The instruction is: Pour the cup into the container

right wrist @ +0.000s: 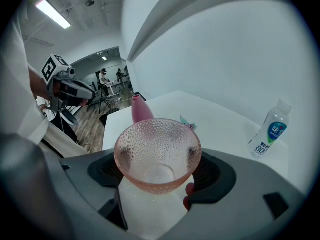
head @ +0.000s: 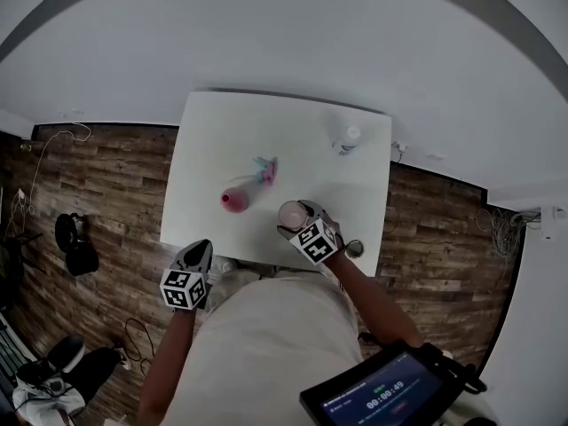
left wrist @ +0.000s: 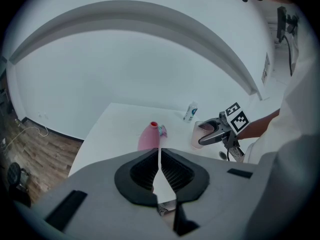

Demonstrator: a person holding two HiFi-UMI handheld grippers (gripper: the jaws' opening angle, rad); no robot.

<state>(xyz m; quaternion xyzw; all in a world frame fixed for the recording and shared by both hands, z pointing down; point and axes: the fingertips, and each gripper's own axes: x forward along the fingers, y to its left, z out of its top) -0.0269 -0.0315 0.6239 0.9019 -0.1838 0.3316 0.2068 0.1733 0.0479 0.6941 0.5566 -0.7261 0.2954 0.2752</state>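
Observation:
A dimpled pink glass cup [right wrist: 157,154] stands upright between the jaws of my right gripper [right wrist: 157,170], which is shut on it; it looks empty. From the head view the cup [head: 291,213] and right gripper [head: 298,216] are over the table's near part. A pink container [head: 233,200] with a red mouth stands to the cup's left, apart from it, seen also as the container [left wrist: 148,137] in the left gripper view. My left gripper [head: 197,256] hangs off the table's near edge, left gripper [left wrist: 159,171] jaws closed with nothing between them.
The white table [head: 222,131] carries a small water bottle [head: 348,138] at the far right and a small teal and pink thing [head: 264,172] beside the container. A round metal fitting [head: 355,248] sits at the near right edge. Bags [head: 75,242] lie on the wooden floor at left.

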